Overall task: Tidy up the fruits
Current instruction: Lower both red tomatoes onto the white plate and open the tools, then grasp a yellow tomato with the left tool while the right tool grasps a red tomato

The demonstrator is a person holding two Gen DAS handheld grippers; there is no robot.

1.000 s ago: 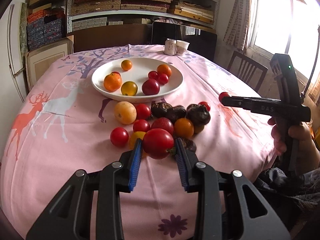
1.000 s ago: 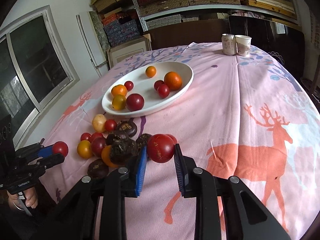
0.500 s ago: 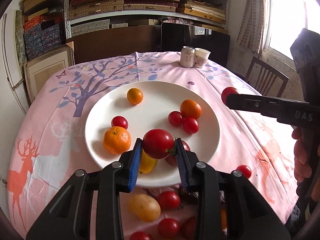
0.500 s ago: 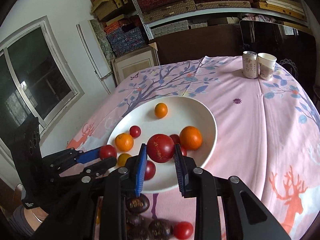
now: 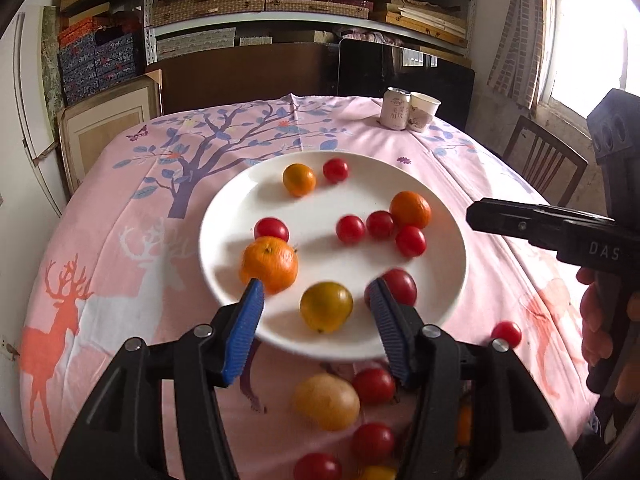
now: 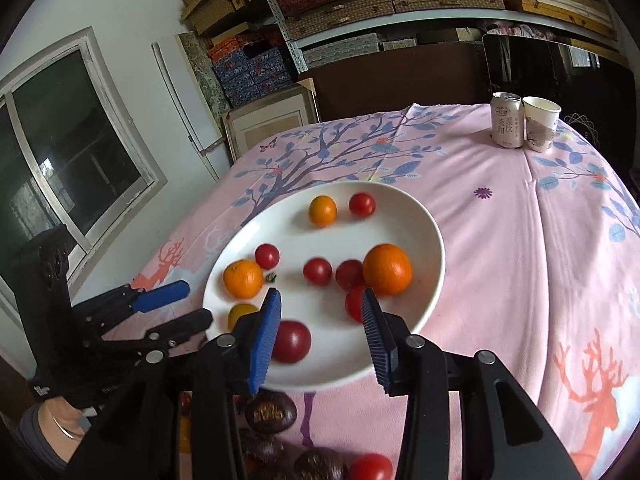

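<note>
Tomatoes (image 5: 350,229) and oranges (image 5: 269,264) are gathered on the plate (image 5: 224,216), while more fruit (image 5: 326,401) is left on the cloth. Both the left gripper (image 5: 316,320) and the right gripper (image 6: 320,328) are held wide apart and empty. A blurred tomato (image 6: 291,341) could roll off the rim if nudged.

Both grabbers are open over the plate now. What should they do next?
Probably pull the left hand-held gripper back toward the red tomato lying on the pink tablecloth just below the white plate. Both it and the right hand-held gripper are open and empty, and several fruits sit off the plate.
</note>
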